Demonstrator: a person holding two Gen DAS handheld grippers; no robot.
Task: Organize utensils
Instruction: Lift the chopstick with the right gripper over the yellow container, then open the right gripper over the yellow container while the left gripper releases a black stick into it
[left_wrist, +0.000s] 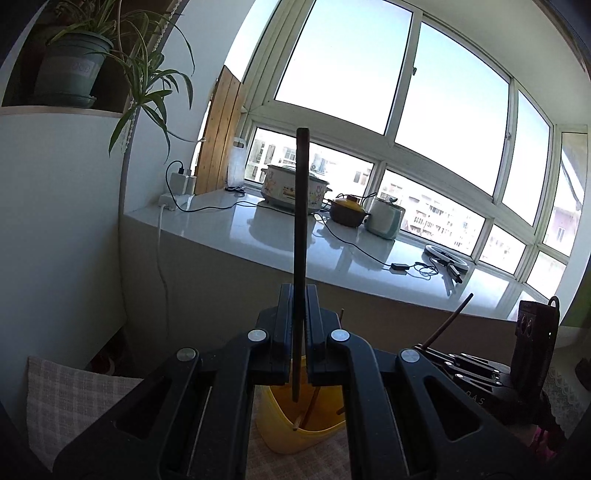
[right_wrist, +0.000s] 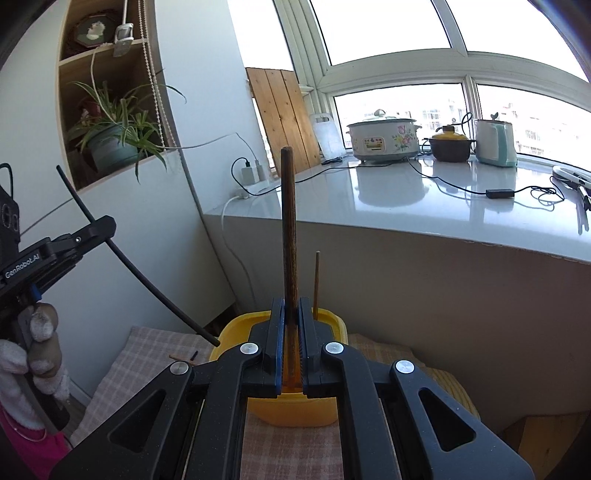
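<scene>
Clamped in each black two-finger gripper (left_wrist: 298, 328) (right_wrist: 291, 332), a dark wooden chopstick (left_wrist: 301, 236) (right_wrist: 289, 229) could be tipped past the yellow plastic tub (right_wrist: 295, 406) if released tilted.

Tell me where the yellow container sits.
The yellow container sits on the checked cloth just below both grippers, before the white counter.

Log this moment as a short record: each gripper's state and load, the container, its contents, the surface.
left gripper: shut on dark chopstick, held upright
right gripper: shut on brown chopstick, held upright
container: yellow tub, below both grippers
contents: thin chopstick leaning inside; more in the left view
surface: checked cloth
</scene>
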